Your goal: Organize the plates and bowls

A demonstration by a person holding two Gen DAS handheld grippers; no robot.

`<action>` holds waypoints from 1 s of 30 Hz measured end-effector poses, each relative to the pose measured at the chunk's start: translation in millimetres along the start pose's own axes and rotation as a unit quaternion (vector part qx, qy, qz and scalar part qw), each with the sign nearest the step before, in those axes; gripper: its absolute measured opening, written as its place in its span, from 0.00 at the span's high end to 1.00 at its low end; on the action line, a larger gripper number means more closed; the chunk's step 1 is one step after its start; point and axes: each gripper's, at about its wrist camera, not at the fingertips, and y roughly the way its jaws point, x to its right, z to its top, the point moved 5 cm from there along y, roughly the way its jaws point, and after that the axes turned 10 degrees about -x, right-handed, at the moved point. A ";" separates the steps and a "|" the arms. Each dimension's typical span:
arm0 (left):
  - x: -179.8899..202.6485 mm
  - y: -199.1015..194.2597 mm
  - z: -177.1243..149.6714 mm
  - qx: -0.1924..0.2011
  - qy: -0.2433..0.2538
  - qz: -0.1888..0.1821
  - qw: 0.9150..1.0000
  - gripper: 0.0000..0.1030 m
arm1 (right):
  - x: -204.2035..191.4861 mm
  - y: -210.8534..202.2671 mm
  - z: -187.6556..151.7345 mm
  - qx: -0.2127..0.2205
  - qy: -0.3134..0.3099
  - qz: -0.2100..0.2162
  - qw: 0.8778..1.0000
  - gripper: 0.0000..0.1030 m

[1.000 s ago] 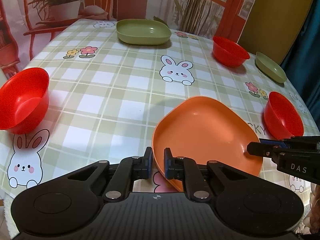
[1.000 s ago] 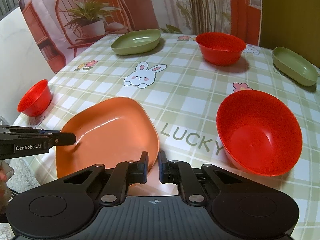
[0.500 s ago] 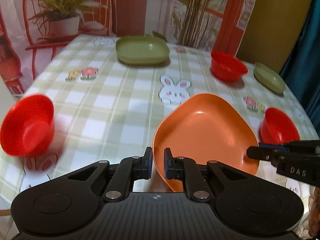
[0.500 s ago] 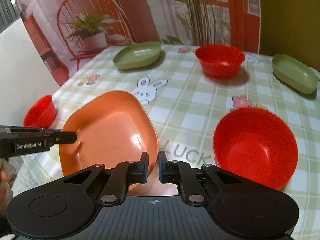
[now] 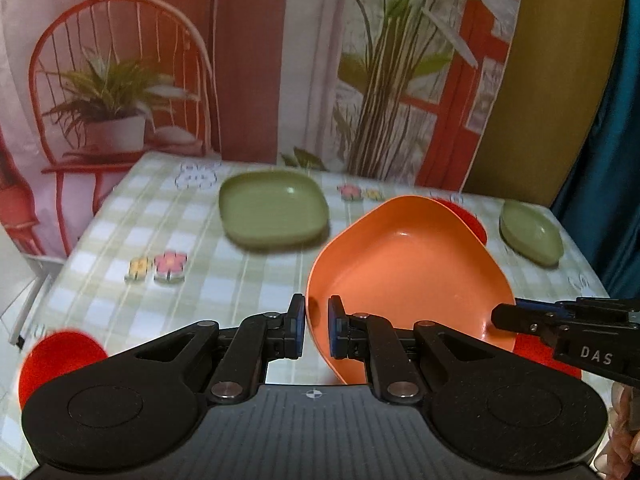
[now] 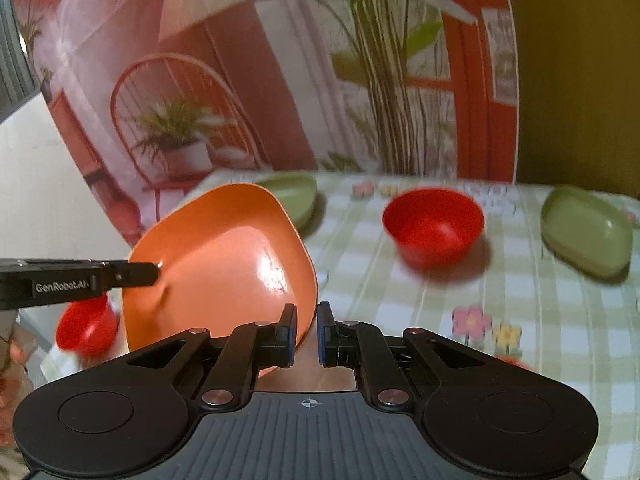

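Both my grippers, left (image 5: pixel 317 330) and right (image 6: pixel 307 332), clamp opposite rims of the orange plate (image 5: pixel 404 276), held above the table (image 5: pixel 120 280); green plate (image 5: pixel 274 214) beyond it.

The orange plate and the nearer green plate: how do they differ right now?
The orange plate is lifted and tilted, pinched at opposite rims by the left claw and right claw; the green plate lies flat on the table, untouched. One is orange, the other olive green. Both are rounded-square and shallow.
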 end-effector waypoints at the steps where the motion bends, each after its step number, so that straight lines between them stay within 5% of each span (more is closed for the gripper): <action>1: -1.0 0.8 5.6 0.002 0.000 0.001 1.000 0.88 | 0.2 0.3 7.2 0.004 -0.001 0.000 1.000 0.91; 14: -6.4 5.4 70.0 0.033 0.005 0.002 0.999 0.88 | 0.6 10.0 68.2 0.031 -0.001 0.001 1.000 0.91; 30: -28.2 54.8 121.5 -0.011 0.002 -0.008 1.000 0.88 | 10.9 52.5 109.3 0.010 0.035 0.015 0.999 0.89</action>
